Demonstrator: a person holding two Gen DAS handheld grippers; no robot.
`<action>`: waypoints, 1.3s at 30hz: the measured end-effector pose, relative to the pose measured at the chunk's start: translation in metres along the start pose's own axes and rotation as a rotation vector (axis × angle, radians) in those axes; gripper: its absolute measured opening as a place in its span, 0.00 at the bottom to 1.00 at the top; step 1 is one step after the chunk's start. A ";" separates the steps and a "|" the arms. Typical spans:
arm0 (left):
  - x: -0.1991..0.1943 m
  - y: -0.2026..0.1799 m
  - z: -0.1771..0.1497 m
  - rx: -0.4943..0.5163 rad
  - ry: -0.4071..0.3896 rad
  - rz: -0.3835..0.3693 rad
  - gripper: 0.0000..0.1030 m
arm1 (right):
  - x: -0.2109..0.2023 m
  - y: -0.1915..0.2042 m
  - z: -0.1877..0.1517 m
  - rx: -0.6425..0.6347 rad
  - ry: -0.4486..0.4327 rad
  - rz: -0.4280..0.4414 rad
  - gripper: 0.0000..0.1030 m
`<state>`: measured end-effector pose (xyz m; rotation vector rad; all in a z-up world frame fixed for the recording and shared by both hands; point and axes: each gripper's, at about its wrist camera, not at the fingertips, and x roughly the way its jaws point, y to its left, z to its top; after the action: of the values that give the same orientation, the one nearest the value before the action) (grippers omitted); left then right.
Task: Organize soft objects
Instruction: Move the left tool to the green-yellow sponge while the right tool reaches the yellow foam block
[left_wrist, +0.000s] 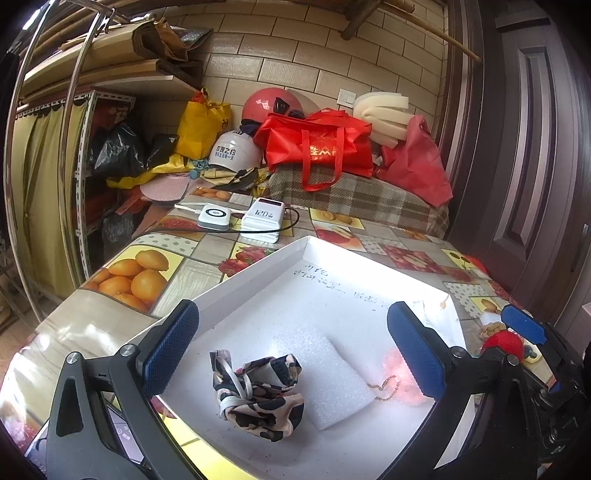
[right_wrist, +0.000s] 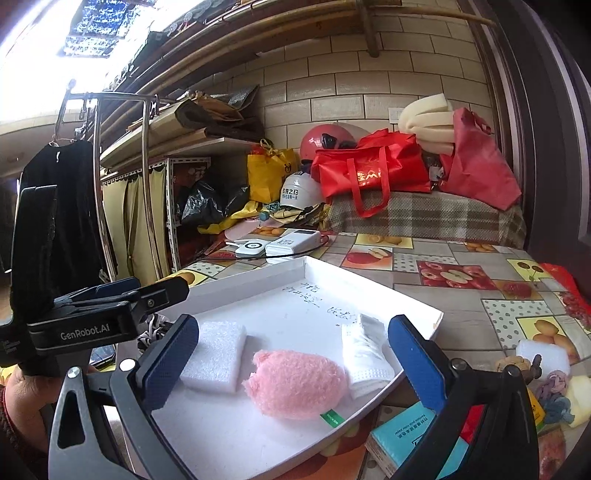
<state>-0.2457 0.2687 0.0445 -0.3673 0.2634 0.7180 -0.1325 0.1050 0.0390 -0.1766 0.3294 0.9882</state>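
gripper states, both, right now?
Left gripper: open, empty, over the patterned cloth.
Right gripper: open, empty, over the pink plush.

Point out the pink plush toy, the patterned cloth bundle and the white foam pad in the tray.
pink plush toy (right_wrist: 295, 384), right wrist view, middle of its fuzzy body.
patterned cloth bundle (left_wrist: 258, 397), left wrist view, centre of the crumpled fabric.
white foam pad (left_wrist: 325, 373), left wrist view, middle of its top face.
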 end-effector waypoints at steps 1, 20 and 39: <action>0.000 0.000 0.000 -0.001 -0.002 -0.001 1.00 | -0.004 0.002 -0.002 -0.009 0.000 0.008 1.00; -0.056 -0.119 -0.032 0.351 -0.006 -0.385 1.00 | -0.124 -0.195 -0.039 0.458 -0.038 -0.389 1.00; -0.006 -0.213 -0.081 0.507 0.425 -0.403 0.99 | -0.053 -0.254 -0.062 0.432 0.458 -0.405 0.97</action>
<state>-0.1141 0.0842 0.0240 -0.0755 0.7343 0.1535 0.0423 -0.0925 -0.0010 -0.0680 0.8798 0.4505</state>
